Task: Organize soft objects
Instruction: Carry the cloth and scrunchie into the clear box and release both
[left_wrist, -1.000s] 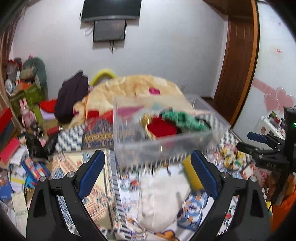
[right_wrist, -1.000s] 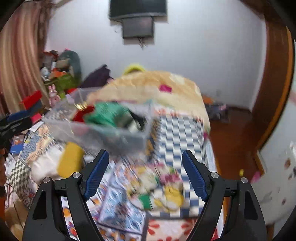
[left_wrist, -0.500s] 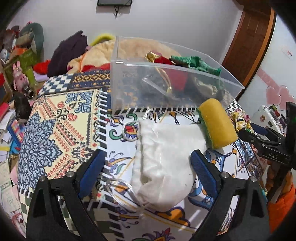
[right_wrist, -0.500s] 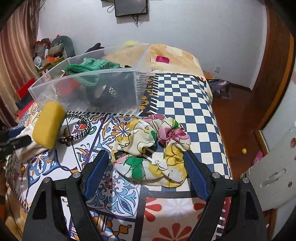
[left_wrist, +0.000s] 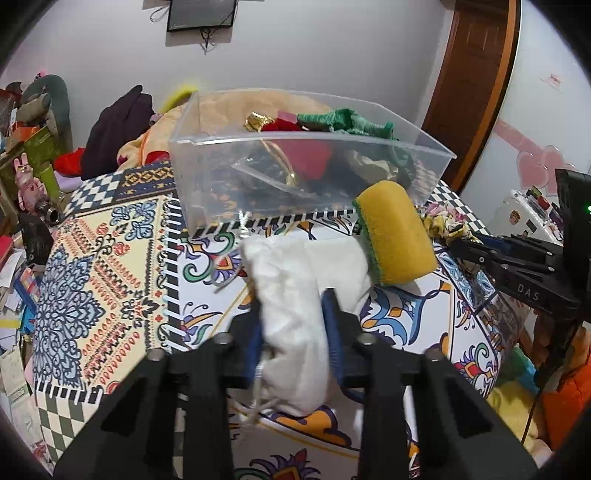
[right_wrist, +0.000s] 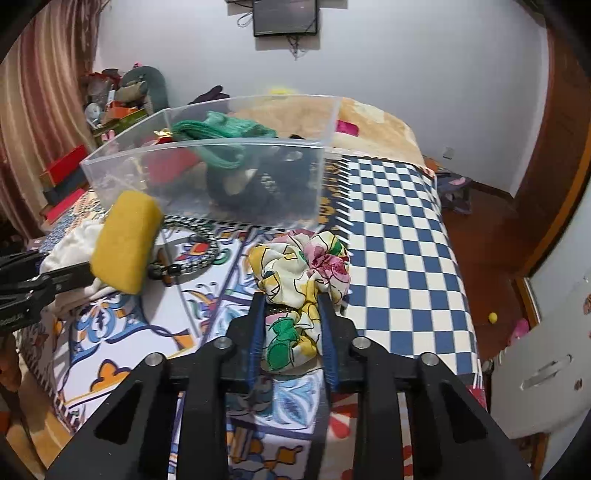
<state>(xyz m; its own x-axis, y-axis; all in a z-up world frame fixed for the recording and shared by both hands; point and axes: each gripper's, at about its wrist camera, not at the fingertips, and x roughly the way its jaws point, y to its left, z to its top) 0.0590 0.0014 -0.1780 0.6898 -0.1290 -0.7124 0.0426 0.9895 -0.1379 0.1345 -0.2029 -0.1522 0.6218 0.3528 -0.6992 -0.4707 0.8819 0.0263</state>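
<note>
Bin of clear plastic stands on the patterned bed, toward its far end, open at the top; inside lie a green knit piece, a red cloth, something gold and dark items, piled mostly in the right half as the left camera sees it. Just in front of the bin's near wall lies a white pouch, its long axis running from the bin back toward the left tool, which is clenched on the pouch's near half; the drawstring end hangs below the fingers. A yellow sponge with a green edge rests on the pouch's right corner, touching it, its length running at a slant toward the bin. In the right camera, the right tool is clamped on a floral scrunchie, which bunches up ahead of the fingers and lies just before the bin's near right corner, where the bed cover's checked part begins. A beaded bracelet lies between the sponge and the scrunchie, near the bin wall. The pouch shows at the left, under the sponge.
</note>
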